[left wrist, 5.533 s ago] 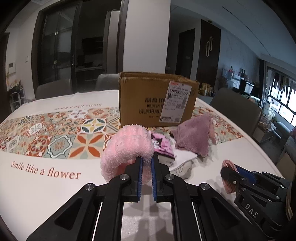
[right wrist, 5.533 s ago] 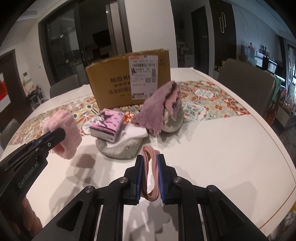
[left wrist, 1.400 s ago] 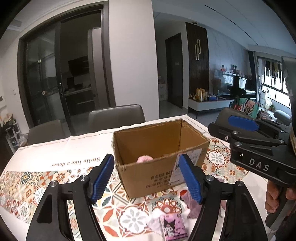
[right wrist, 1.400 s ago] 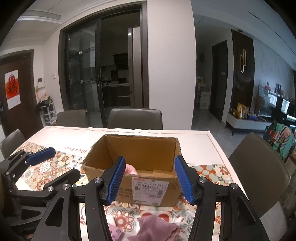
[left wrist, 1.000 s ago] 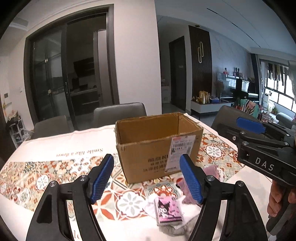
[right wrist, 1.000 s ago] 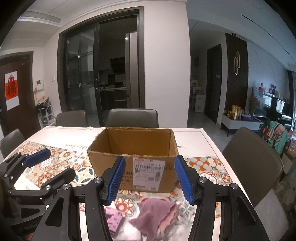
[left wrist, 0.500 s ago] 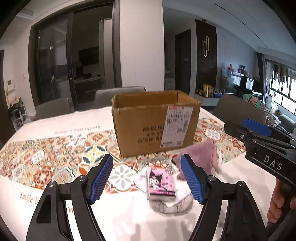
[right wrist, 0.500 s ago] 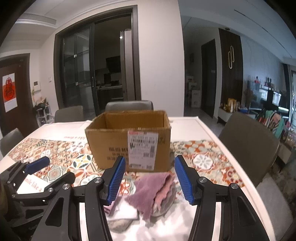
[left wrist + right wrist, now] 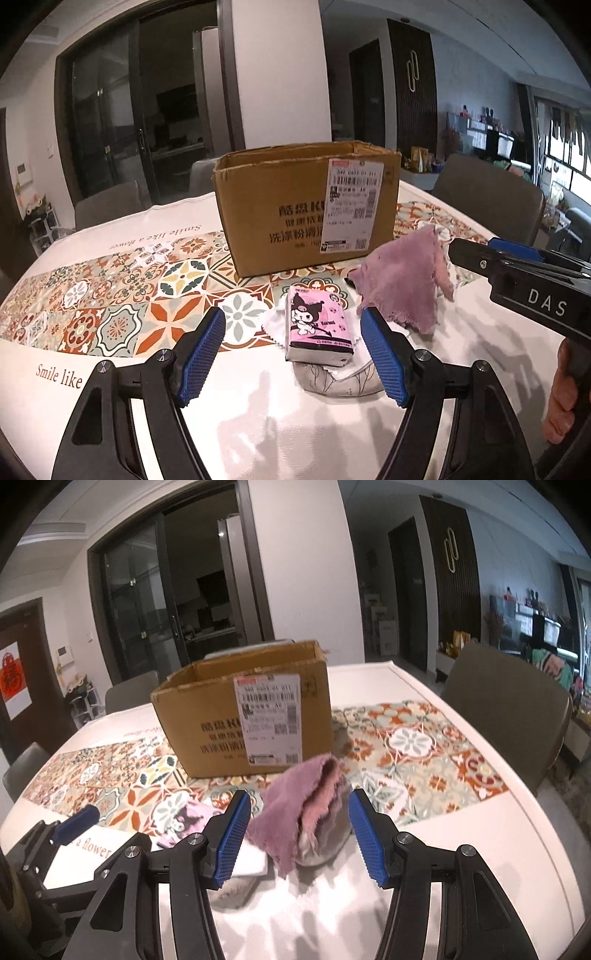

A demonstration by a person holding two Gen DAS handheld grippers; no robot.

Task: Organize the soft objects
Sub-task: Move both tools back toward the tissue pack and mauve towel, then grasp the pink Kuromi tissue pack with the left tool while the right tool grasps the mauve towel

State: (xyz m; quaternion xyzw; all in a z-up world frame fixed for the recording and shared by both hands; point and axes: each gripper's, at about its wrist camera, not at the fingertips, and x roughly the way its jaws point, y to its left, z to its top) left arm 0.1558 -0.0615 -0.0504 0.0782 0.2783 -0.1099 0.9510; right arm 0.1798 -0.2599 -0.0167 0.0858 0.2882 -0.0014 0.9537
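The pink rectangular tissue pack printed with a cartoon figure (image 9: pixel 318 328) lies on a white and grey fabric item (image 9: pixel 343 382), with thin white paper showing under its left edge. In the left wrist view it sits at 12 o'clock between the blue pads of the left hand-held gripper (image 9: pixel 291 354), whose jaws stand wide apart with nothing between them. At about 2 o'clock from the pack, a crumpled mauve fluffy cloth (image 9: pixel 402 284) stands in a peaked heap just beside it. In the right wrist view this mauve cloth (image 9: pixel 299 805) lies at 12 o'clock between the spread pads of the right hand-held gripper (image 9: pixel 299 834), which is likewise wide apart and grips nothing; the cloth drapes over a greyish rounded thing that is probably more fabric, though blur keeps it unclear. The tissue pack (image 9: pixel 184 821) shows there at 10 o'clock, partly hidden by the left pad.

Behind the soft things, at 12 o'clock, stands a brown cardboard box with an open top and a white shipping label (image 9: pixel 306 206), its inside not visible from here. Everything rests on the white desk (image 9: pixel 295 424), which carries a patterned tile-print runner in orange, teal and cream (image 9: pixel 122 288) and the red script "Smile like". Grey upholstered chairs (image 9: pixel 509 709) stand around the desk.
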